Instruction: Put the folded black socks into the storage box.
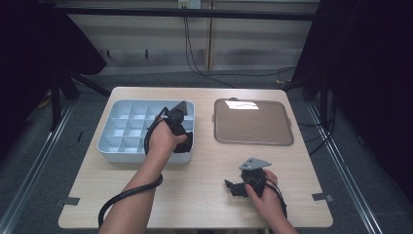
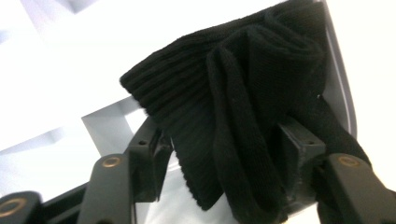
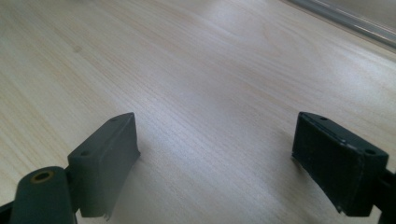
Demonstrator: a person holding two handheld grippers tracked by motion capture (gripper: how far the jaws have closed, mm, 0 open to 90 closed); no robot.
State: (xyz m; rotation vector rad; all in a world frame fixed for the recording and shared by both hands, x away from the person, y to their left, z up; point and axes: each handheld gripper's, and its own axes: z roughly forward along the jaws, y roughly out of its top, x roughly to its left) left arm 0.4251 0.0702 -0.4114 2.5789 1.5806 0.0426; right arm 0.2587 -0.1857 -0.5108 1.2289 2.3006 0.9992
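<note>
A black ribbed sock (image 2: pixel 243 84), folded over, lies in the front right compartment of the pale blue divided tray (image 1: pixel 112 151). My left gripper (image 2: pixel 224 158) reaches down into that compartment (image 1: pixel 185 145), and its jaws stand on either side of the sock. A sliver of light shows between the left pad (image 2: pixel 152 156) and the fabric, so the jaws are open around it. In the high view the sock (image 1: pixel 189 139) is a dark patch under the hand. My right gripper (image 1: pixel 230 187) rests low over the table near the front edge, wide open (image 3: pixel 215 158) with bare wood between its pads.
A brown flat tray (image 1: pixel 253 122) with a glossy top lies at the back right of the wooden table (image 1: pixel 204 170). The divided tray's other compartments (image 1: pixel 129 124) look empty. A cable (image 1: pixel 122 200) trails from the left gripper along the forearm.
</note>
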